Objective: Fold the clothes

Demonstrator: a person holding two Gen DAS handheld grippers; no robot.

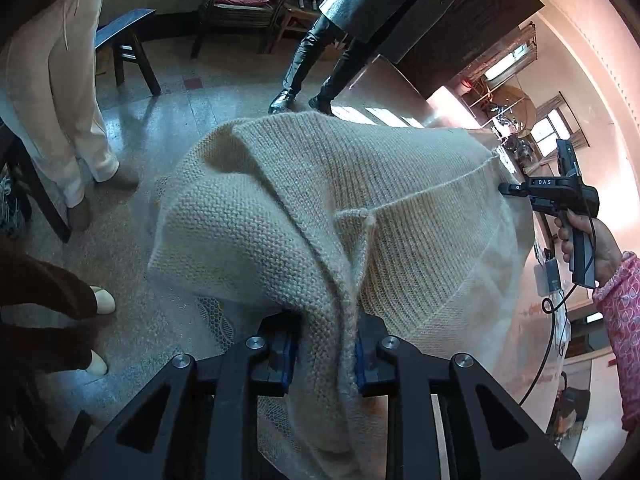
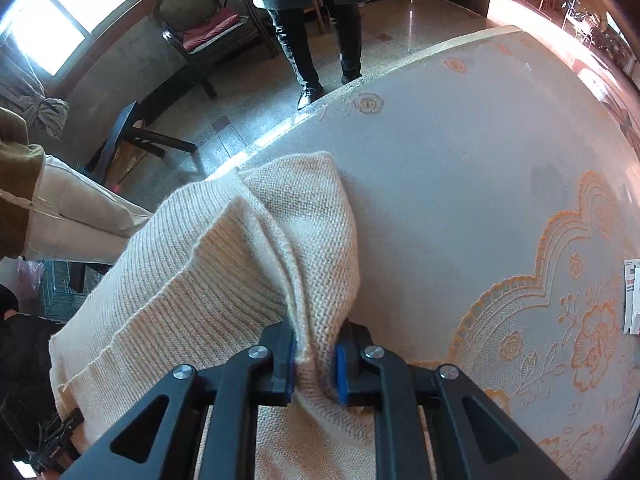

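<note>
A cream knitted sweater (image 1: 320,216) is stretched between my two grippers above the table. My left gripper (image 1: 325,354) is shut on a bunched edge of it, close to the camera. In the left wrist view the right gripper (image 1: 505,189) grips the sweater's far right edge, held by a hand in a pink sleeve. In the right wrist view my right gripper (image 2: 316,364) is shut on a fold of the sweater (image 2: 224,264), whose far end rests on the table. The left gripper (image 2: 60,436) shows at the lower left, at the sweater's other edge.
The table (image 2: 480,160) has a grey cloth with orange lace flowers. A paper tag (image 2: 632,296) lies at its right edge. People stand around: dark trousers (image 1: 316,60) at the far side, cream trousers (image 1: 60,100) at the left. Dark wooden chairs (image 1: 128,52) stand on the tiled floor.
</note>
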